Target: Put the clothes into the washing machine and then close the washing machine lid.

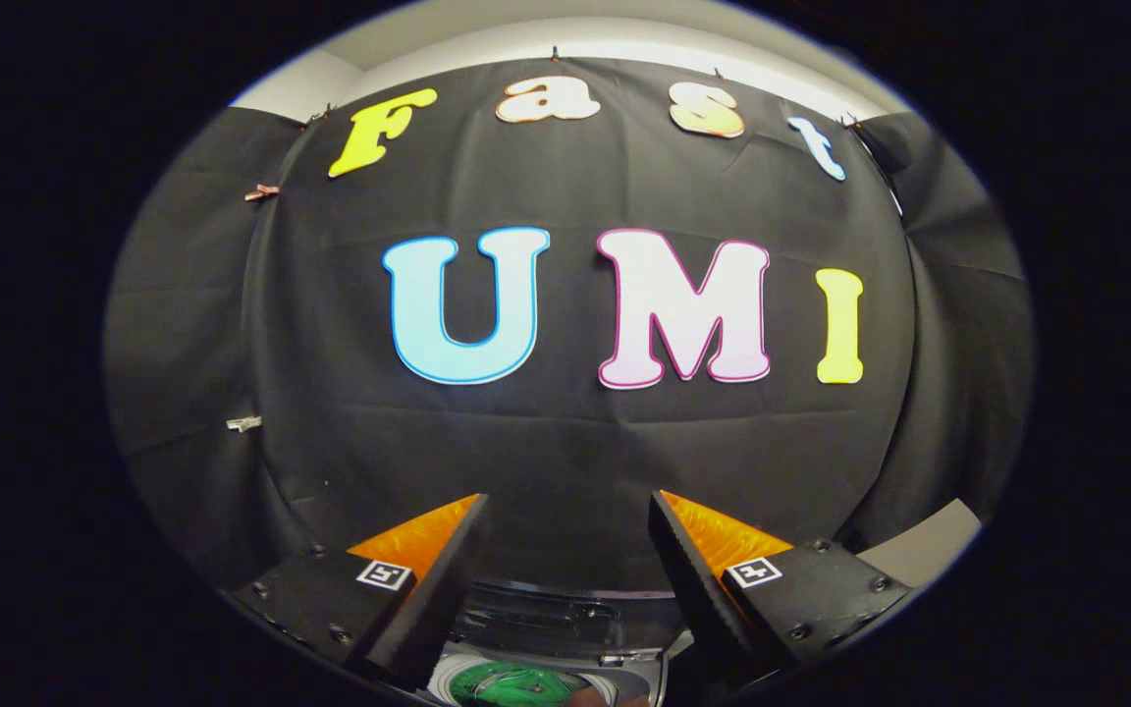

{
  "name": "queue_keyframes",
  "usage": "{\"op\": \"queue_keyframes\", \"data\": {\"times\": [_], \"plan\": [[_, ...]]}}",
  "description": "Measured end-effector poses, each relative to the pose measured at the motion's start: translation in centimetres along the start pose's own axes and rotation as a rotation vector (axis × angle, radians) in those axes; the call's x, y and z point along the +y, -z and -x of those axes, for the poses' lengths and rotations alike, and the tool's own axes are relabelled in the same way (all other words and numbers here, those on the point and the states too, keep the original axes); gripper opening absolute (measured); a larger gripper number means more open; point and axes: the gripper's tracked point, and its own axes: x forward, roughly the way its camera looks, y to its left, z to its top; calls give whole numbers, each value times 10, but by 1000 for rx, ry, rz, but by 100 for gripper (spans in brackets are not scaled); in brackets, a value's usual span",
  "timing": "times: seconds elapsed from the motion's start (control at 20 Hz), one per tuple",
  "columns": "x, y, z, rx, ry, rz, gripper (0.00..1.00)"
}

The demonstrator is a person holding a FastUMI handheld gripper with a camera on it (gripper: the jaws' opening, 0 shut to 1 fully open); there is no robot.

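Gripper (565, 511): fingers spread apart, holding nothing, facing the black cloth booth wall (565, 432). Lower centre, between the fingers: dark-rimmed washing machine opening (546, 628) with a green garment (511, 682) inside.

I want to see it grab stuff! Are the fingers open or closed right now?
Open. The gripper has its two fingers spread wide apart with nothing between them, just the black cloth wall beyond. The washing machine sits below them.
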Motion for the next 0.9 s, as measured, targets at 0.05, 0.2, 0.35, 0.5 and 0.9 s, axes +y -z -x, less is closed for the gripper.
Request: {"op": "queue_keyframes", "data": {"times": [0.05,0.2,0.35,0.5,0.9], "plan": [[-1,9,-7,32,7,-3,100],[-4,35,-27,115,30,-4,100],[-7,59,-41,177,46,3,100],[-10,80,-49,228,58,20,100],[-3,121,-50,315,27,78,100]]}}
